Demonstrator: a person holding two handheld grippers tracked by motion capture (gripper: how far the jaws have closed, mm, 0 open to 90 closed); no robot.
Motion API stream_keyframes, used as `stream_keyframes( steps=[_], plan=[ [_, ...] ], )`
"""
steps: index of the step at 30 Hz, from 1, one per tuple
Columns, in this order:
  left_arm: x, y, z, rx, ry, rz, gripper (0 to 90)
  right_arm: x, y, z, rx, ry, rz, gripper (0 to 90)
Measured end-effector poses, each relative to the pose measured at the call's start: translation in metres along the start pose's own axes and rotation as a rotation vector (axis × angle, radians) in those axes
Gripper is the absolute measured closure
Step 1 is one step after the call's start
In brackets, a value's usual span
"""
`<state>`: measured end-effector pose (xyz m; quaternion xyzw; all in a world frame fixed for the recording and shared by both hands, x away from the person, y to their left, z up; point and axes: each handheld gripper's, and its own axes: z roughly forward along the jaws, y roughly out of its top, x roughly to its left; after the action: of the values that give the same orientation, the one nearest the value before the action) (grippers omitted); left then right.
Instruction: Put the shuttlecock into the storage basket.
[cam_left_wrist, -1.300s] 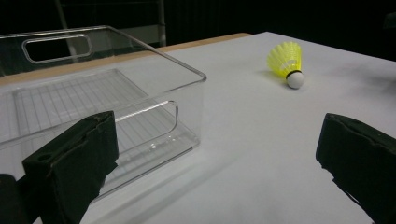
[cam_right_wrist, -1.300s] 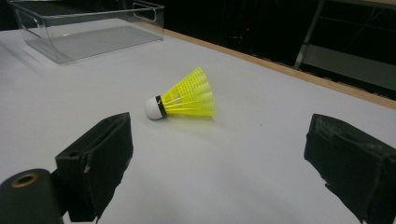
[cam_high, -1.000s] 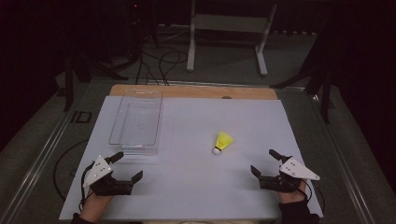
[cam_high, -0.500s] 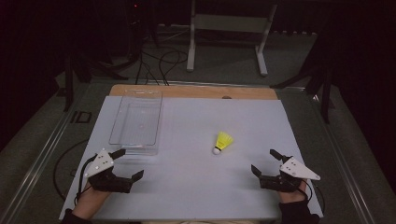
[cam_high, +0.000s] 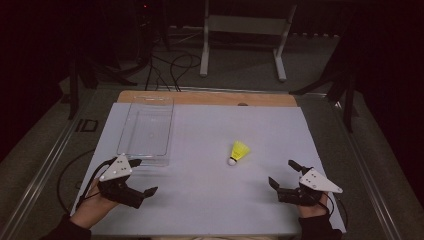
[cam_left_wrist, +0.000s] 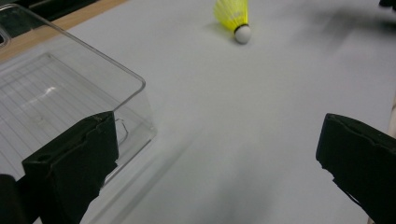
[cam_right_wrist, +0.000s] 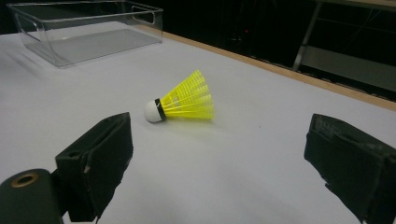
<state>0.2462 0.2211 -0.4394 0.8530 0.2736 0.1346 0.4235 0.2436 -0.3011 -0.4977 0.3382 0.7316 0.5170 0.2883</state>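
Shuttlecock (cam_high: 240, 151) lies on its side on the white table (cam_high: 210, 200), white cork end toward the person, yellow skirt pointing away. It rests free, nothing touching it.

Clear plastic bin (cam_high: 146, 131) stands to the left of the shuttlecock, well apart from it, empty as far as can be seen.

Left gripper (cam_high: 145, 177): fingers spread wide, holding nothing. It sits nearer the person than the shuttlecock and to its left, just beside the bin's near corner. In the left gripper view the bin corner (cam_left_wrist: 112, 93) is close by one finger and the shuttlecock (cam_left_wrist: 235, 16) lies far ahead.

Right gripper (cam_high: 282, 174): fingers wide apart, holding nothing. It sits to the right of the shuttlecock, nearer the person, near but apart. In the right gripper view the shuttlecock (cam_right_wrist: 184, 100) lies ahead between the two fingers.
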Motion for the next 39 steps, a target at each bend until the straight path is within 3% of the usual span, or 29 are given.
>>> stream_keyframes(
  steps=[4,9,16,20,27,33,39],
  plan=[
    [-0.002,0.005,0.004,0.061,-0.022,0.019,0.0,0.000,0.000,0.001,0.003,0.001,-0.003,8.0],
    [-0.003,0.008,0.008,0.123,-0.034,0.004,0.0,0.001,0.000,0.001,0.000,0.003,-0.005,7.9],
    [-0.005,0.014,0.015,0.226,-0.033,0.020,0.0,0.001,0.000,0.001,-0.002,0.002,-0.007,8.0],
    [-0.007,0.018,0.016,0.255,-0.044,0.007,0.0,0.001,0.000,0.001,-0.002,0.002,-0.009,7.9],
    [-0.009,0.024,0.021,0.346,-0.013,0.026,0.0,0.001,0.000,0.001,0.001,0.004,-0.008,7.9],
    [-0.013,0.023,0.028,0.429,-0.033,0.030,0.0,0.001,0.000,0.001,0.003,0.003,-0.011,7.9],
    [-0.016,0.025,0.038,0.502,-0.062,0.007,0.0,0.002,0.000,0.002,0.002,0.002,-0.012,8.0]
  ],
)
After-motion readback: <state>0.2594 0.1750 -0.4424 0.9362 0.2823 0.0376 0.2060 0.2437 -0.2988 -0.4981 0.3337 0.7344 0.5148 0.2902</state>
